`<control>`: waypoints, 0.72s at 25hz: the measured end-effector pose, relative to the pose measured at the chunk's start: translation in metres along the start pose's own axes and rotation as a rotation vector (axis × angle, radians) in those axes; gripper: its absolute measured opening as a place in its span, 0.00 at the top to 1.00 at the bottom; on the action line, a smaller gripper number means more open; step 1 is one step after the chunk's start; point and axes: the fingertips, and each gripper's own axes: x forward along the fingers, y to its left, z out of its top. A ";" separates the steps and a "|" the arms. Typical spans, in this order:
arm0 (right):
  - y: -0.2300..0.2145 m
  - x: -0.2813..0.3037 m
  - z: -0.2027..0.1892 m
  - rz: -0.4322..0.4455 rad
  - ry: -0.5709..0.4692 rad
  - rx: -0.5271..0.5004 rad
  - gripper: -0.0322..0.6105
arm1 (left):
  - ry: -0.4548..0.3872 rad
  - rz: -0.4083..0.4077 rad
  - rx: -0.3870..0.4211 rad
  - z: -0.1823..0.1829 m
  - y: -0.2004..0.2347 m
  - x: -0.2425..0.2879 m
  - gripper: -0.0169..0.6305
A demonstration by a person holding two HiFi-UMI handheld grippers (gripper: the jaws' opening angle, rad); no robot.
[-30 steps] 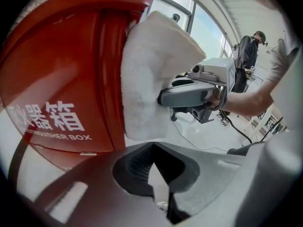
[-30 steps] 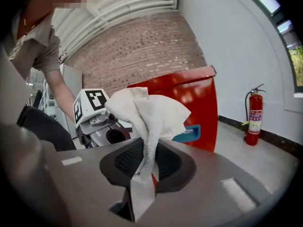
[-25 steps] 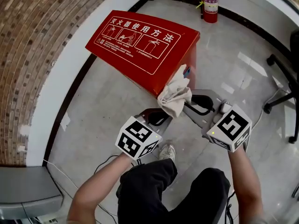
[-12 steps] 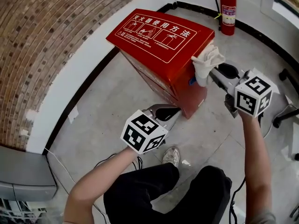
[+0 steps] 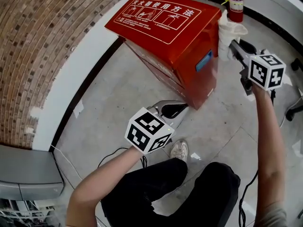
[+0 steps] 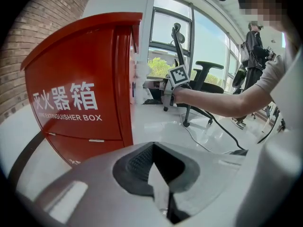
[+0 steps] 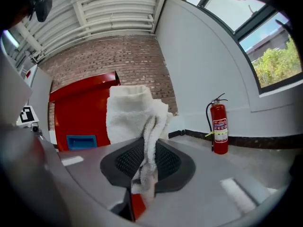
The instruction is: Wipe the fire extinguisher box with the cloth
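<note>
- The right gripper point(image 7: 144, 171) has its jaws clamped on a fold of the white cloth point(image 7: 130, 112). Most of the cloth bunches out ahead of the tips, so a soft wad meets the surface rather than the hard pads.
- In the head view that wad sits at the 3 o'clock side of the red fire extinguisher box point(image 5: 165, 32), near its upper edge. It is against or just beside the side panel, and I cannot confirm contact. The gripper points almost level, which suits wiping an upright face.
- The left gripper point(image 6: 154, 167) has its jaws together with nothing between them. It hangs at the box's 6 o'clock, apart from it, probably kept out of the wiping arm's way.
- The box stands on the floor at the person's 12 o'clock. A fire extinguisher point(image 5: 235, 1) stands by the wall at 1 o'clock, and it seems to play no part here.
</note>
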 end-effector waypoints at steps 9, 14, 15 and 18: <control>0.022 -0.006 -0.065 0.043 0.061 0.043 0.82 | -0.004 0.009 -0.030 -0.019 0.000 0.020 0.97; 0.067 -0.010 -0.092 0.102 0.084 0.052 0.82 | 0.035 0.011 -0.014 -0.035 -0.001 0.024 0.97; 0.076 -0.011 -0.095 0.113 0.082 0.061 0.82 | 0.030 0.019 -0.026 -0.037 0.000 0.023 0.97; 0.102 -0.014 -0.106 0.155 0.081 0.074 0.82 | 0.042 0.037 -0.038 -0.048 0.001 0.023 0.97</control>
